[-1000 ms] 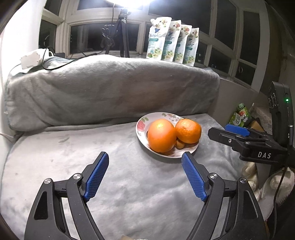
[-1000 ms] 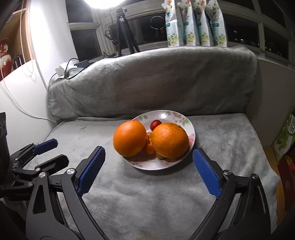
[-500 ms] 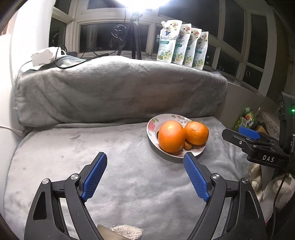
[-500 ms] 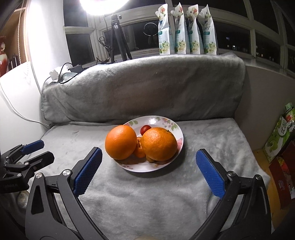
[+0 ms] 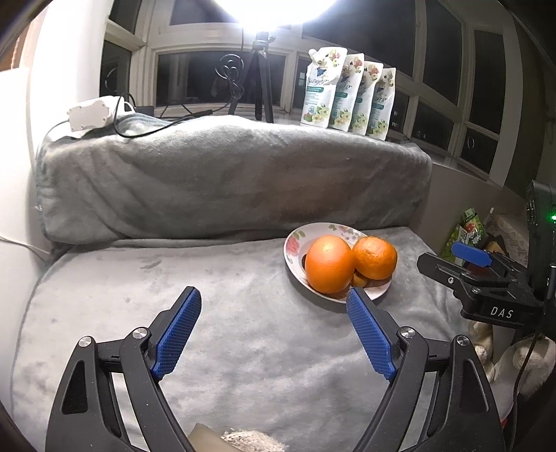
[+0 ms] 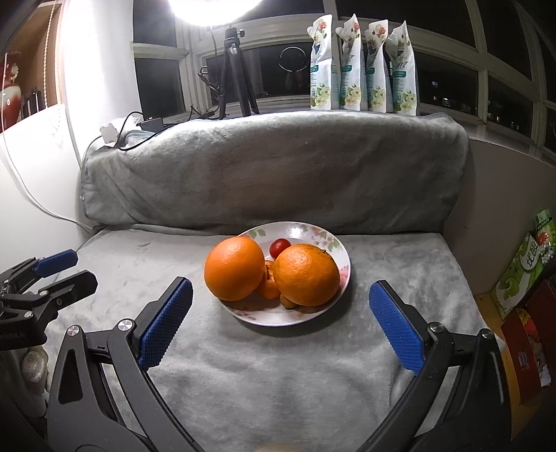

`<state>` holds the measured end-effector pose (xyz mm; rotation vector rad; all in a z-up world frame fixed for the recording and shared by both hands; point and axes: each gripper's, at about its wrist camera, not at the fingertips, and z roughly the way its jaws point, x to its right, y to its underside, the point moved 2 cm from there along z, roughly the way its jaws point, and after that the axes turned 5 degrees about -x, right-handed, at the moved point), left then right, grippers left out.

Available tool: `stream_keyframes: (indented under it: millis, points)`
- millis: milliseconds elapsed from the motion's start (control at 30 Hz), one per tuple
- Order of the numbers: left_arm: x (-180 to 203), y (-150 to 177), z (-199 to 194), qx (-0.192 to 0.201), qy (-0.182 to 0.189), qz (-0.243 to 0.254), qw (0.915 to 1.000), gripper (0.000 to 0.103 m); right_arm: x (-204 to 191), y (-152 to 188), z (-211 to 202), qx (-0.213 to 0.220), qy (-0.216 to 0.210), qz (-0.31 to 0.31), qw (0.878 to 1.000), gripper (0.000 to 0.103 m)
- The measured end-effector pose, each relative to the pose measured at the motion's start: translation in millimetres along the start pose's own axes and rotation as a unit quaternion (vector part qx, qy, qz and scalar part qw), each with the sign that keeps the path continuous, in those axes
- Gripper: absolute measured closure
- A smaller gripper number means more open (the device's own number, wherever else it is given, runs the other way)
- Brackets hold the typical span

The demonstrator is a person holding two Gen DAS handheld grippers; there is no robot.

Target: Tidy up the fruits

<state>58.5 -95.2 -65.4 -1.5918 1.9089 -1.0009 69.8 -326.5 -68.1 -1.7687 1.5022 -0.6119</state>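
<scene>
One very bright lamp (image 6: 213,7) shines from the top of both pictures, so bright it is just a white blob. The windows (image 5: 194,80) behind it are black, because it is dark outside. The lamp puts shiny spots on the plate (image 6: 295,231) and the big oranges (image 6: 234,273). Soft dark shadows sit under the fruit. The grey blanket (image 5: 243,330) looks bright and clear. Straight lines bend near the edges, and the corners go black.

Four flowered pouches (image 6: 363,64) stand beside a tripod (image 6: 235,74) behind the grey blanket (image 6: 271,167).
</scene>
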Motion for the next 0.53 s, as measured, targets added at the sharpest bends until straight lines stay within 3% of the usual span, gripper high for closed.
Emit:
stream_keyframes:
  millis: [533]
  points:
    - [-1.6,-1.8,-5.8,0.021,-0.014,0.013,0.9996,0.017,1.4,3.6,5.3,-0.006,0.003,-0.001,1.000,0.000]
